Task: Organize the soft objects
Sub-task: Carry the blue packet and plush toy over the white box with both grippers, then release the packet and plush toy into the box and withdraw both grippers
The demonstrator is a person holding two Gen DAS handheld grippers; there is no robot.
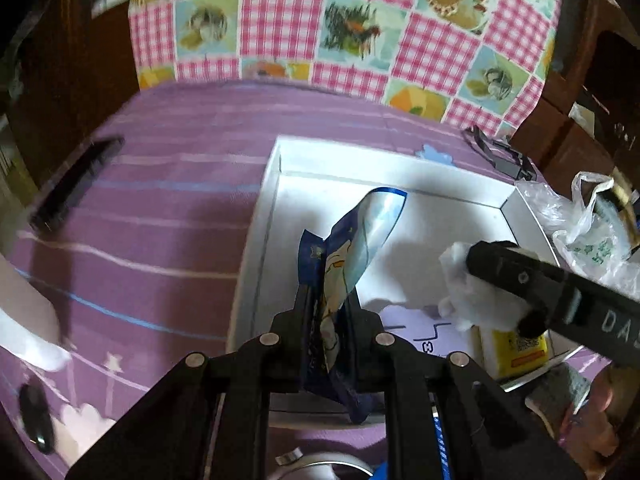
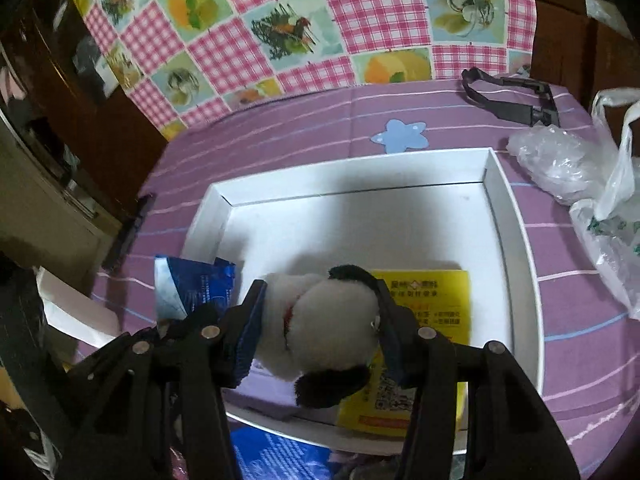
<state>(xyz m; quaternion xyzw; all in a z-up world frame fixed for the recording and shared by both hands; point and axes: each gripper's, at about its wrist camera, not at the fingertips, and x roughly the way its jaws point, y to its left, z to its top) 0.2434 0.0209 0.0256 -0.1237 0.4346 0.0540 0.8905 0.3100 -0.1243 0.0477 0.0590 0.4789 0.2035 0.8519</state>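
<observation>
Over the white box [image 2: 516, 216] on the purple-clothed worktop [image 2: 320, 120], the right hand-held gripper [image 2: 318, 312] pinched a black-and-white plush dog [image 2: 320, 328] and the left hand-held gripper [image 1: 326, 300] a blue foil pouch [image 1: 352, 240]; each likely wanted lowering onto the box floor before release.

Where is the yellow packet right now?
In the right wrist view, the yellow packet lies flat in the white box, near-right corner, under the held plush dog.

Tray [image 2: 516, 216] on table [image 2: 280, 128]. Booklet [image 2: 436, 292] in tray's near right corner. Bags [image 2: 600, 184] right of tray; strap [image 2: 508, 100] behind; comb [image 2: 128, 232] left.
</observation>
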